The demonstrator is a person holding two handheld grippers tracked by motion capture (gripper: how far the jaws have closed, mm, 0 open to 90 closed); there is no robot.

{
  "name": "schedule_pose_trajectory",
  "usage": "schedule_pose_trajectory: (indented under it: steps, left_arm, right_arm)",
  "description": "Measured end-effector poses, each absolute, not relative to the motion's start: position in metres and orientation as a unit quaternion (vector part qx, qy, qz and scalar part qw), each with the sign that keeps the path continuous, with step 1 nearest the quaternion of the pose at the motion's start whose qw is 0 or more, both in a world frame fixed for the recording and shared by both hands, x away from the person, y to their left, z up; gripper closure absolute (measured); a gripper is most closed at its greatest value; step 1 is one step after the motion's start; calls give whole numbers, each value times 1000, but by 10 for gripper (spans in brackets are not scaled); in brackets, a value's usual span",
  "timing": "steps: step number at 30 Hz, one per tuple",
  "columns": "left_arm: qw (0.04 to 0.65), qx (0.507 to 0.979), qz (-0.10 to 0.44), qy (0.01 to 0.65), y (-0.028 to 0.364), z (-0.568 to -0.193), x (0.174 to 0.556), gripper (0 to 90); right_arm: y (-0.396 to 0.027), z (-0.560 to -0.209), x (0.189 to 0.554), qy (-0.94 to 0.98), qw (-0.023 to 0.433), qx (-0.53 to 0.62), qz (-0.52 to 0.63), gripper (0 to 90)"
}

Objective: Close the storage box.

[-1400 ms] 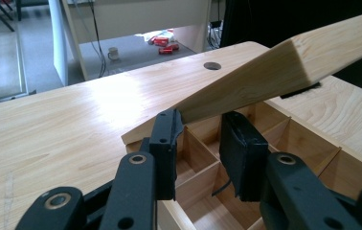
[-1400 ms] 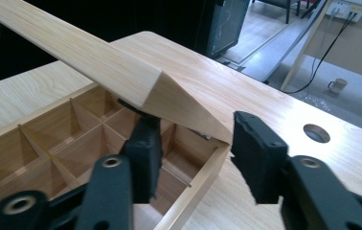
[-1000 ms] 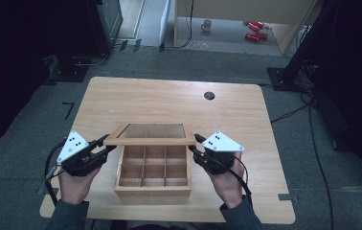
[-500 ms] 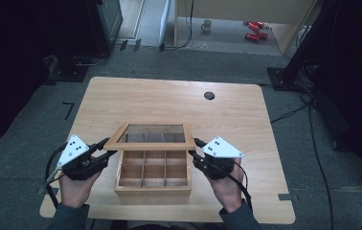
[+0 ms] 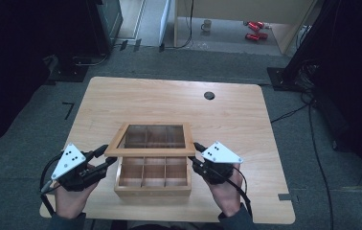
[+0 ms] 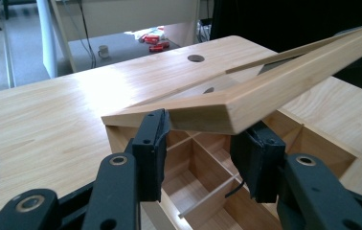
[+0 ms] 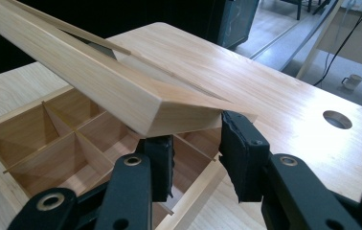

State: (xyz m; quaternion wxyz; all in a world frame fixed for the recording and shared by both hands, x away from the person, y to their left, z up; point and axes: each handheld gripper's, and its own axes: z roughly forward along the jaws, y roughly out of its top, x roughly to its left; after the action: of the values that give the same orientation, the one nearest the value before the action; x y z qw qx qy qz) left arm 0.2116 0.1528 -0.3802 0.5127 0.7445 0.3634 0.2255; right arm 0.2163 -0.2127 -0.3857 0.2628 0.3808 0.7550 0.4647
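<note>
- showing a wooden box (image 5: 153,178) with a hinged lid (image 5: 151,140) near the near edge of a table (image 5: 121,98), between two hand-held grippers; the lid is raised partway, its near rail lifted above the box and its far edge down at the box's far side.
- the box is open-topped and split by thin dividers into compartments, which look bare where visible; the lid is a wooden frame around a see-through pane.
- left gripper (image 5: 106,155): sits at the near left corner of the lid. in the left gripper view its jaws stand moderately apart and have just been opening; the lid's corner (image 6: 208,115) lies between them and above them. one pad (image 6: 152,143) is at the corner's underside, touching or just beside it; the other pad (image 6: 258,158) is under the rail with no clear squeeze.
- right gripper (image 5: 196,154): sits at the near right corner of the lid. in the right gripper view the lid's corner (image 7: 169,112) rests over the jaws, one pad (image 7: 160,160) below it and the other pad (image 7: 239,143) against its outer end; the jaws are as closed as they go here, and appear to clamp the corner.
- a round hole (image 5: 209,95) lies in the table's far right part, well apart from the box.
</note>
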Motion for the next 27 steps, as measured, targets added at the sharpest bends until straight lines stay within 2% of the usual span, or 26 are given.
schedule_pose_trajectory:
  steps: [7,8,10,15,27]
  left_arm:
    - [508,750,226,358,154,-382,206,586]
    - [507,750,225,359,153,-383,206,583]
    - [505,752,226,358,153,-384,205,583]
    - [506,752,223,359,154,-388,203,582]
    - [512,748,215,365,154,-398,198,580]
  right_arm:
    - [-211,-388,214,758,263,380,460,635]
    - [-211,-388,212,758,261,381,460,591]
    - [-210,-388,211,757,260,384,461,582]
    - [-205,-391,203,760,253,384,459,491]
    - [-204,-390,194,756,237,396,464,457]
